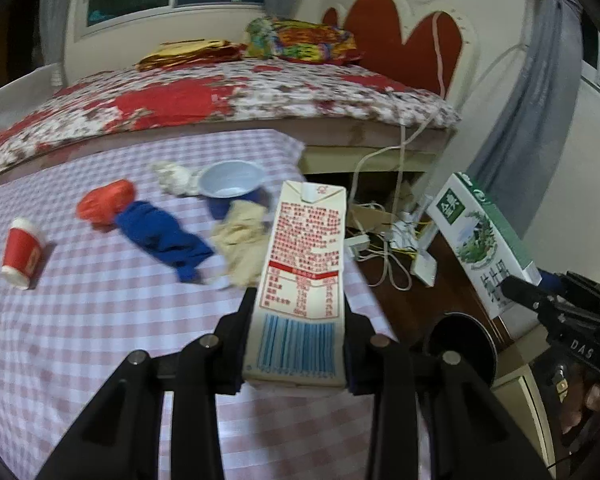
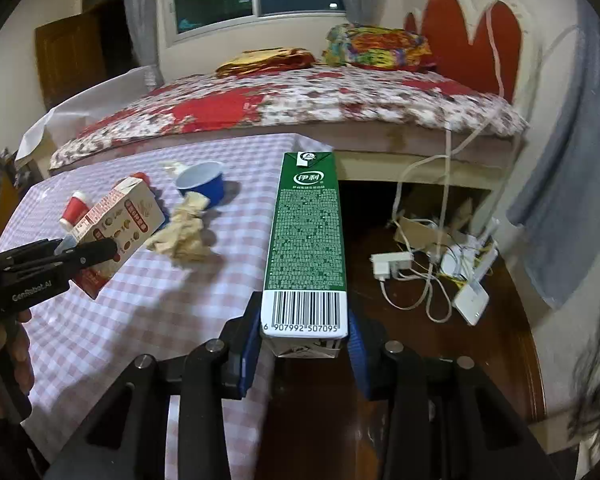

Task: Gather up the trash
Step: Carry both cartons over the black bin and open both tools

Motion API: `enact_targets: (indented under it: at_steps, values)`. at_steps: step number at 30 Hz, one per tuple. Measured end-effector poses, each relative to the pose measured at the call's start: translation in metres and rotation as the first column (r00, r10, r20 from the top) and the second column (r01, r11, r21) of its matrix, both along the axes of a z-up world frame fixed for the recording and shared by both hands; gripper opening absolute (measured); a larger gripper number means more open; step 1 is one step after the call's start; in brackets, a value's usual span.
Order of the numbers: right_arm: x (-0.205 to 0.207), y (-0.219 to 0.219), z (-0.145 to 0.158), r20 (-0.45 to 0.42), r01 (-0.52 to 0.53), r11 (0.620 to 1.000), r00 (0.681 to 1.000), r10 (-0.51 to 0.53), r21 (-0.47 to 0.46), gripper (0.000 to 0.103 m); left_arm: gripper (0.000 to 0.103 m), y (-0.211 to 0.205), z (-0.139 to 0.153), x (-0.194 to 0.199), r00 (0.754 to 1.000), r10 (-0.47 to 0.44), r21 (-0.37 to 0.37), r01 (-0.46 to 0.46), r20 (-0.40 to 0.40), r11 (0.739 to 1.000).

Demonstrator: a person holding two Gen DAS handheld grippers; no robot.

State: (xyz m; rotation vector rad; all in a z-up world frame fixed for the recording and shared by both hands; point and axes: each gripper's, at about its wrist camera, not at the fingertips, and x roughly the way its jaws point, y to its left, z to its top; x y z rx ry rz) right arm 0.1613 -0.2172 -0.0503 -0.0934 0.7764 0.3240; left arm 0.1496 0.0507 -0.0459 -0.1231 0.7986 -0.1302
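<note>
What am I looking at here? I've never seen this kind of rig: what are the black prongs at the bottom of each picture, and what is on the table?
No robot: a person holds a two-finger gripper in each hand, each with a fisheye camera looking along its fingers. The prongs are those fingers.

In the left wrist view, the left gripper is clamped on a cream carton with red print. In the right wrist view, the right gripper is clamped on a green carton.

Each camera also catches the other gripper at its edge.

On the checked tablecloth lie a red paper cup on its side, a red and blue wrapper, crumpled beige paper, white tissue and a blue bowl.
</note>
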Motion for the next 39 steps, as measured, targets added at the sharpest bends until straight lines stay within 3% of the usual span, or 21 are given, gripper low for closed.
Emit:
enact_targets:
  at_steps: [16,25,39]
  values:
    - [-0.034,-0.099,-0.021,-0.037,0.187,0.982,0.982,-0.187,-0.01,0.04,0.037,-0.104,-0.001,-0.003,0.981,-0.195,0.013,0.195,-0.017,0.981]
    - [-0.057,-0.152,-0.034,-0.067,0.285,0.958,0.956,-0.285,-0.006,0.04,0.037,-0.161,-0.01,-0.009,0.95,-0.308,0.021,0.309,-0.047,0.951]
    - [-0.081,-0.197,-0.076,-0.154,0.348,0.937,0.924,-0.35,-0.04,0.041,0.037,-0.227,-0.038,-0.015,0.892,-0.431,0.034,0.439,-0.139,0.898]
